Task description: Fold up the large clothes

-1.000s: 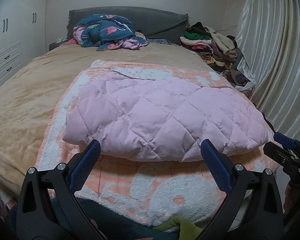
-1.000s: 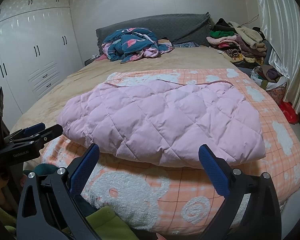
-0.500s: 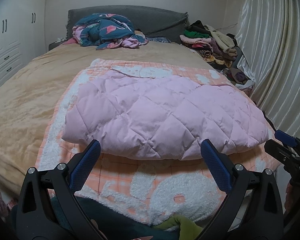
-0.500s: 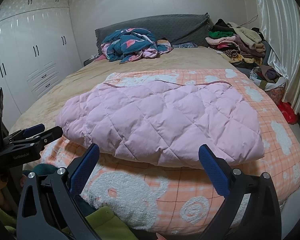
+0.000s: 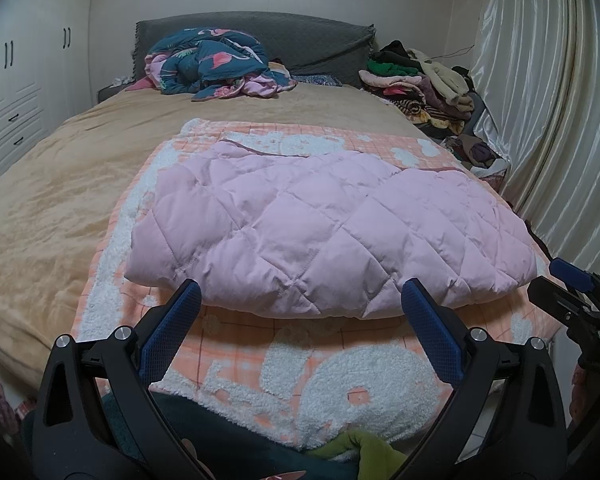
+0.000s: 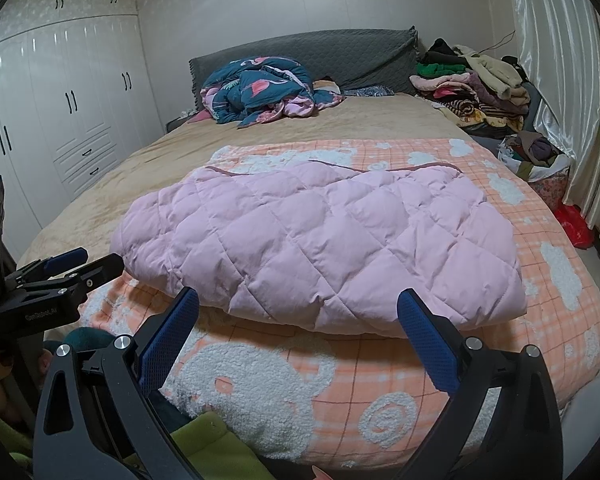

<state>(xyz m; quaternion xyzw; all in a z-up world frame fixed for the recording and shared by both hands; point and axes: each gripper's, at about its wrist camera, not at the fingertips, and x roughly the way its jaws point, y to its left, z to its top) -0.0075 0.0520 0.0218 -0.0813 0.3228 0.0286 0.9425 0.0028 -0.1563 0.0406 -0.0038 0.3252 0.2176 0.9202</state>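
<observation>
Pink quilted coat [image 5: 332, 236] beyond spread fingers [image 5: 170, 330]

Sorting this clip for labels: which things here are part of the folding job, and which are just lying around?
Part of the job:
- pink quilted garment, lying on the bed
- orange-and-white blanket beneath it
- left gripper, open
- right gripper, open

Lying about:
- teal patterned bedding by the headboard
- clothes pile at the far right
- red bag on the floor

Pink diamond-quilted jacket [image 5: 332, 236], blue-padded fingers [image 5: 172, 328]
</observation>
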